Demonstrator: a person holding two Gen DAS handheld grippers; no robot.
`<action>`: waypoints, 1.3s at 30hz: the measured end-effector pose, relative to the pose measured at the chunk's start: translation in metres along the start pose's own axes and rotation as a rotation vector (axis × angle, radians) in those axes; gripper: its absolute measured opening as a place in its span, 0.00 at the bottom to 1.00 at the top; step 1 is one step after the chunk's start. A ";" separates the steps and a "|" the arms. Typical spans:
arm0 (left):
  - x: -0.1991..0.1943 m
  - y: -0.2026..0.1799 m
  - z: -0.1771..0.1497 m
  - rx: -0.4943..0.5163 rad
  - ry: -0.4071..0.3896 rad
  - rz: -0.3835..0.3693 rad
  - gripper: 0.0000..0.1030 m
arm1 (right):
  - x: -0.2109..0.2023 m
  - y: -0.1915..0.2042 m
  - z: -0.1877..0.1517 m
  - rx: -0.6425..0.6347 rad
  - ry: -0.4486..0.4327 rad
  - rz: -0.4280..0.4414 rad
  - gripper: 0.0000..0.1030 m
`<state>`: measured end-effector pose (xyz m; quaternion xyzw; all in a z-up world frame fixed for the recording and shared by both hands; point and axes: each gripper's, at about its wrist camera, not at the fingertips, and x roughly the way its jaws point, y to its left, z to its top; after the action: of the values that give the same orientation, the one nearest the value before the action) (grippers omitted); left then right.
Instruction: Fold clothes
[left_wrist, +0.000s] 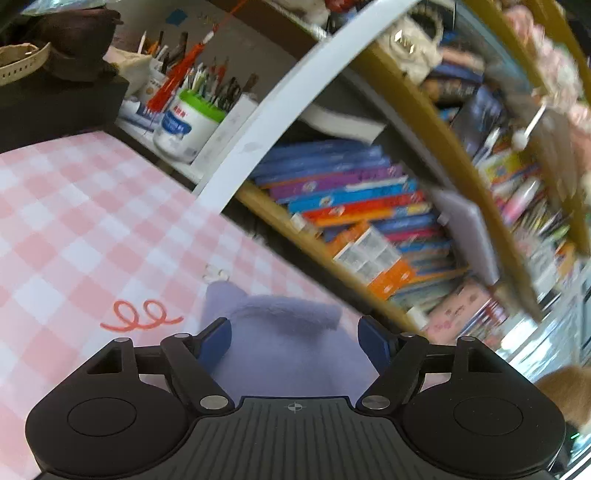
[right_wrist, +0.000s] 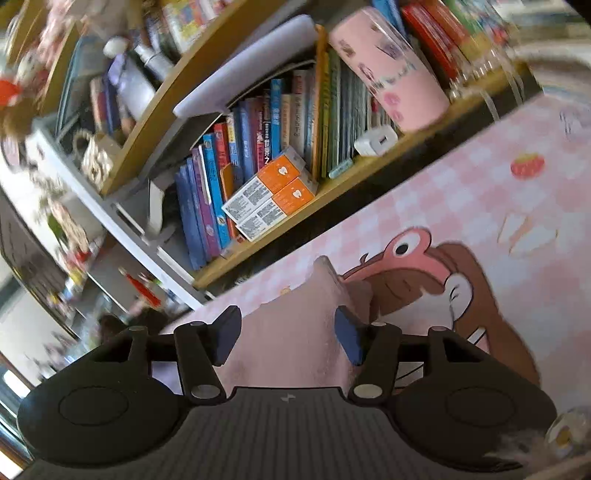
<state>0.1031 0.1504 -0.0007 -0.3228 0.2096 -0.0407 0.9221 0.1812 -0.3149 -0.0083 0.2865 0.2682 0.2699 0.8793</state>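
A soft lavender garment (left_wrist: 284, 332) lies on the pink checked tablecloth (left_wrist: 74, 206) near the table's far edge. My left gripper (left_wrist: 295, 341) is open, its blue pads (left_wrist: 216, 343) on either side of the fabric, which bulges up between them. In the right wrist view a pinkish fabric piece (right_wrist: 295, 332) rises between the wide-apart fingers of my right gripper (right_wrist: 288, 339), which is open. A corner of the fabric stands up past the fingertips. Whether either gripper's pads touch the fabric I cannot tell.
A bookshelf (left_wrist: 351, 206) packed with books stands just beyond the table edge, also in the right wrist view (right_wrist: 258, 155). A white jar with a green rim (left_wrist: 184, 125) full of pens stands at the back left. A cartoon print (right_wrist: 443, 280) marks the tablecloth.
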 end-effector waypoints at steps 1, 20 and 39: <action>0.001 -0.002 -0.001 0.023 0.002 0.021 0.74 | 0.001 0.003 -0.001 -0.034 0.005 -0.025 0.52; -0.019 -0.003 -0.017 0.151 -0.029 0.245 0.16 | -0.024 0.009 -0.031 -0.142 0.007 -0.189 0.21; -0.019 -0.003 -0.028 0.112 -0.020 0.272 0.22 | -0.023 0.001 -0.033 -0.098 0.027 -0.179 0.10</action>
<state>0.0749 0.1361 -0.0115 -0.2401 0.2399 0.0763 0.9376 0.1432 -0.3167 -0.0230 0.2145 0.2911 0.2067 0.9091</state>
